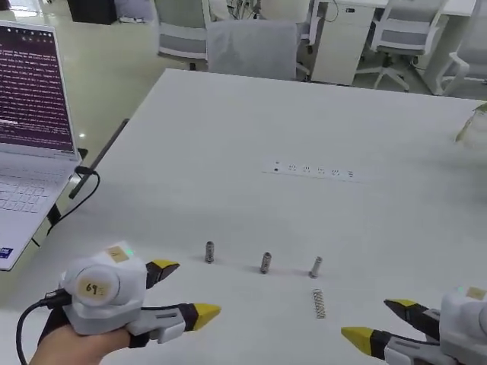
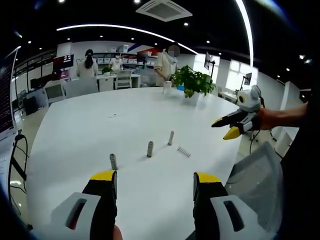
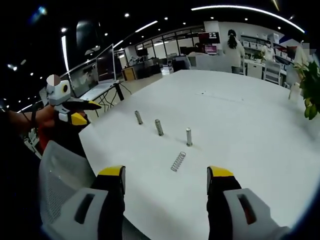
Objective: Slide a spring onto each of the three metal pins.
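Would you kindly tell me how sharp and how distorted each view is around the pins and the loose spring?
Head view: soft even light, pins and loose spring sharp, faint shadows. Left gripper view: fisheye bows the table edge; pins small but legible. Right gripper view: same bowing; spring coils clear, ceiling lights glare.

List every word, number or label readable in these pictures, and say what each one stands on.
"69": on the round sticker on the back of the left gripper.
Laptop screen: lines of light text on a dark window, too small to read.
Row of small marks on the table: too blurred to read.
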